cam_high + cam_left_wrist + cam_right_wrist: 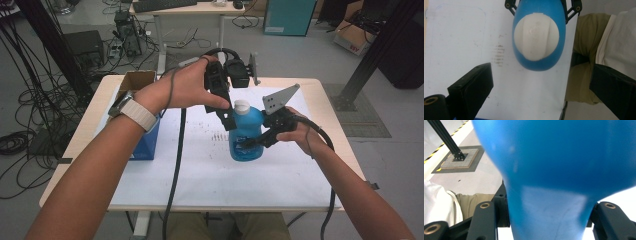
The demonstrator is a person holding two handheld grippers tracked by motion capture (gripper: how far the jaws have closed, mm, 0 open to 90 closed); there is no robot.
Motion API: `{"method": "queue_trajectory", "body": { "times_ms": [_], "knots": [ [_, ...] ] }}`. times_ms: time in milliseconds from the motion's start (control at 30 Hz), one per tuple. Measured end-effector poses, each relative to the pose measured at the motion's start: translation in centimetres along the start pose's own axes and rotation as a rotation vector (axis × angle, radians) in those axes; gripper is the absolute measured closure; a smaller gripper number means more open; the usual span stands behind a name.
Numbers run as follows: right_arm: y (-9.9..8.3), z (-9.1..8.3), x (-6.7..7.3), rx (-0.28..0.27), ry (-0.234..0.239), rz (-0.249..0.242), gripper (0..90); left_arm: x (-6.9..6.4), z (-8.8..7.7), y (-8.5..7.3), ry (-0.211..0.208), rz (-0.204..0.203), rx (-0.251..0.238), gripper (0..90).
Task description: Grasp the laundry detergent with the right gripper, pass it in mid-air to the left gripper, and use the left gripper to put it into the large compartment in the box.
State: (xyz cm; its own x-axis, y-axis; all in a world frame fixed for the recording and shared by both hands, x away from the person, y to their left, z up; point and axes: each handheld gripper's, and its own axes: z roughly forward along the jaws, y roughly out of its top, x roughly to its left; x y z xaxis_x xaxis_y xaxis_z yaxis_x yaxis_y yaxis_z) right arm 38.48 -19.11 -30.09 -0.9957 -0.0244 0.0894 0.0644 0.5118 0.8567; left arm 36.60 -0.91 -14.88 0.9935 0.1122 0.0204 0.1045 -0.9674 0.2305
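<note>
Blue bottle [246, 135] with white cap [242, 106] upright mid-counter [200, 180], right gripper [251, 143] fingers clamped on its body, left gripper [536, 100] hovering above the cap, fingers wide.

A blue plastic bottle [246, 134] stands upright just right of the frame's centre on the white table cover. Its white cap [242, 106] is on, and a dark label shows on its front.
</note>
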Motion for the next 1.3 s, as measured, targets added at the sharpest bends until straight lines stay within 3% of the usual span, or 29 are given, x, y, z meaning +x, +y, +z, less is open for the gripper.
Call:
{"method": "queue_trajectory", "body": {
  "times_ms": [1300],
  "knots": [
    [-0.01,-0.01,-0.09,0.001,0.001,-0.001,43.7,0.03,-0.09,-0.10,-0.001,0.000,-0.002,5.6]
  ]
}}
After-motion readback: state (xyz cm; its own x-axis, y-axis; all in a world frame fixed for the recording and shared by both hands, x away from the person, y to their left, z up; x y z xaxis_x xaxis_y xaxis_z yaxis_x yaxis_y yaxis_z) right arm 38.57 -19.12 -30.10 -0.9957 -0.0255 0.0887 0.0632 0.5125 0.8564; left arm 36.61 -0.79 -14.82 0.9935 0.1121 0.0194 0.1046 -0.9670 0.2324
